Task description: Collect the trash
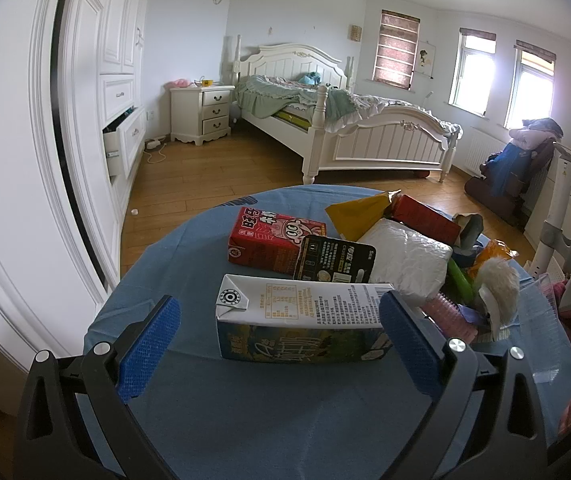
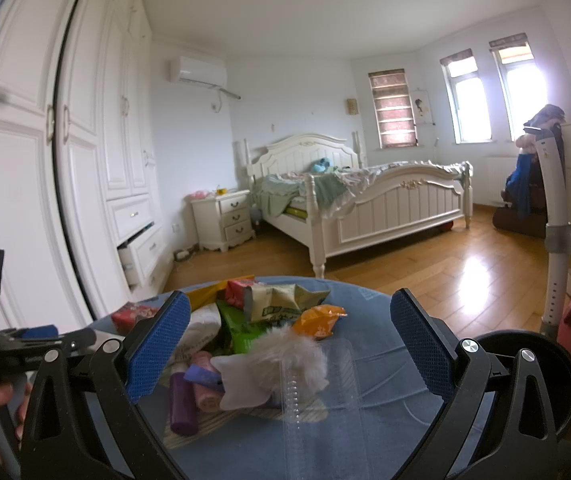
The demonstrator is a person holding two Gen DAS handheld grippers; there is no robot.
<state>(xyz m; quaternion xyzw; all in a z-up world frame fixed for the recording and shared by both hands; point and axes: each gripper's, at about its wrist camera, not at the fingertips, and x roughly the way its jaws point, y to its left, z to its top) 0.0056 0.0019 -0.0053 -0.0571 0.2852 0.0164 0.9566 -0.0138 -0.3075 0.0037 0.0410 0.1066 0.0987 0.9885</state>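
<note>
Cartons x2 on table [image 1: 189, 256], milk carton [image 1: 305, 326] btwn left tool [image 1: 281, 344] pads, both tools released, right tool [image 2: 291, 344]

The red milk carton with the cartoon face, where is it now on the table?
In the left wrist view, the red milk carton lies on its side on the blue tablecloth, at the pile's left edge, just behind the black packet and the white milk carton.

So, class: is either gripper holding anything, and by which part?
Nothing is held. The left gripper is open around the milk carton; the right gripper is open above the trash.
</note>
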